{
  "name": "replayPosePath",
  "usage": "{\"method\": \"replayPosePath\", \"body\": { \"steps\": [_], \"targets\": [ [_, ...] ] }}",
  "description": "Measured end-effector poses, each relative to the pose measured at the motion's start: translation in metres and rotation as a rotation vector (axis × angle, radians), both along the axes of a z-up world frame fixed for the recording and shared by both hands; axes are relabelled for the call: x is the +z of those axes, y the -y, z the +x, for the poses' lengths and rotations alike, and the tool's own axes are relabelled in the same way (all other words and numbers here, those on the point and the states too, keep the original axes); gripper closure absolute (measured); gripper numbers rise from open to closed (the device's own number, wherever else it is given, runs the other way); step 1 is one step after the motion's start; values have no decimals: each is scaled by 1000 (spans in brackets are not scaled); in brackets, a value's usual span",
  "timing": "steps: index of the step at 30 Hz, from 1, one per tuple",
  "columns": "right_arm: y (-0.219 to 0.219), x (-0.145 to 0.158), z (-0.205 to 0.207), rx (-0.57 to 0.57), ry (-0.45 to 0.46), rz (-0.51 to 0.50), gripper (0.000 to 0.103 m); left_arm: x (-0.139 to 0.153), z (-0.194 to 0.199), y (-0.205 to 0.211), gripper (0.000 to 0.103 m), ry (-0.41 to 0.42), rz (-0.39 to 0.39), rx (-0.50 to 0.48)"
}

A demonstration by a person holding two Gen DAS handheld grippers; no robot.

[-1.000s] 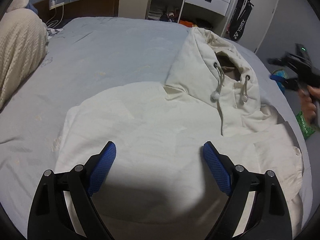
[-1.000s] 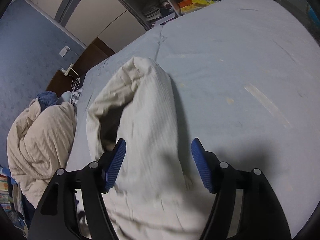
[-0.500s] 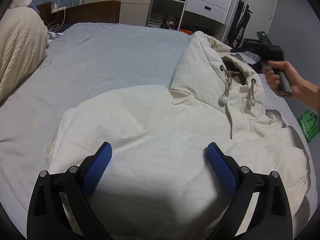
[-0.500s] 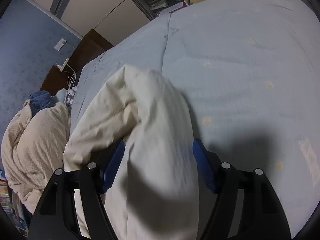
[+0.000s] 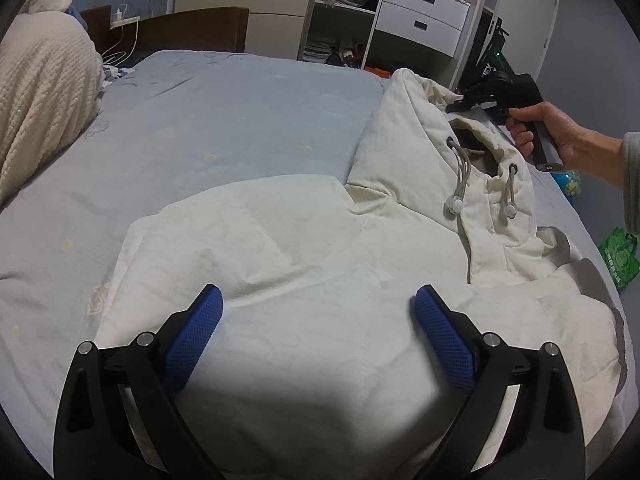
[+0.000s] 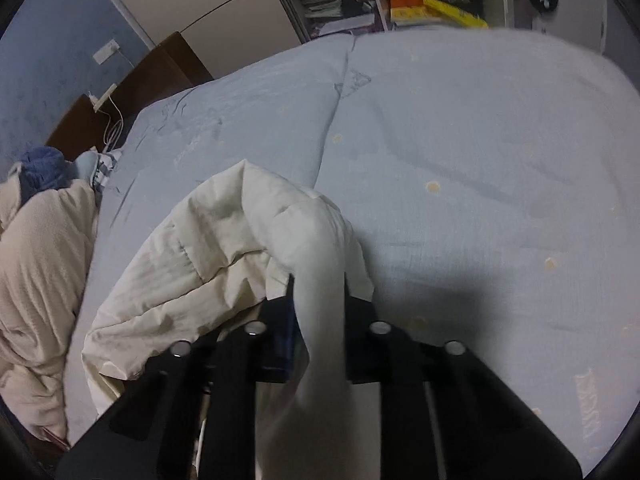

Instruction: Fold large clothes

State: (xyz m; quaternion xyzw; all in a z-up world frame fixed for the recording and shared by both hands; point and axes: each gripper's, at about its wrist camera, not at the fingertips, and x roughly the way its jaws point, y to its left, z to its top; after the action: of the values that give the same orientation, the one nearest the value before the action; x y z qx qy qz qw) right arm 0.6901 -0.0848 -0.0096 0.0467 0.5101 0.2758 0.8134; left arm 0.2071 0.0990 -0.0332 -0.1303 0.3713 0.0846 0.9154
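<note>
A cream hooded jacket [image 5: 304,264] lies spread on the pale blue bed [image 5: 224,120], its hood [image 5: 432,136] at the far right with two drawstrings. My left gripper [image 5: 316,308] is open and empty, hovering low over the jacket's body. My right gripper [image 5: 476,102] shows in the left wrist view at the hood's top, held by a hand. In the right wrist view it [image 6: 318,292] is shut on the hood's edge [image 6: 320,256], cloth pinched between the jaws and bunched to the left.
A knitted cream blanket [image 5: 36,96] is heaped at the bed's left. A wooden headboard [image 5: 192,28], white drawers [image 5: 424,20] and open shelves stand beyond the bed. A green bag [image 5: 620,252] lies on the floor at the right.
My right gripper came in over the hood and closed on its edge. My left gripper stayed open over the jacket, shifting only slightly.
</note>
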Motion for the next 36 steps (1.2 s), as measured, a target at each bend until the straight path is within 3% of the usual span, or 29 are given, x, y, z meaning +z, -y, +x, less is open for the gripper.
{"method": "replayPosePath", "body": {
  "steps": [8, 15, 20, 30, 36],
  "targets": [
    [8, 61, -45, -29, 87, 39, 97, 1, 1, -3, 11, 0, -17, 17],
    [42, 127, -117, -30, 176, 60, 97, 7, -10, -18, 17, 61, -88, 84],
    [70, 156, -181, -23, 212, 117, 98, 17, -30, -23, 17, 87, -67, 137],
    [106, 153, -300, -12, 248, 212, 98, 48, -75, -36, 17, 86, -135, 163],
    [127, 133, -356, -37, 247, 271, 98, 63, -103, -36, 17, 53, -118, 160]
  ]
}}
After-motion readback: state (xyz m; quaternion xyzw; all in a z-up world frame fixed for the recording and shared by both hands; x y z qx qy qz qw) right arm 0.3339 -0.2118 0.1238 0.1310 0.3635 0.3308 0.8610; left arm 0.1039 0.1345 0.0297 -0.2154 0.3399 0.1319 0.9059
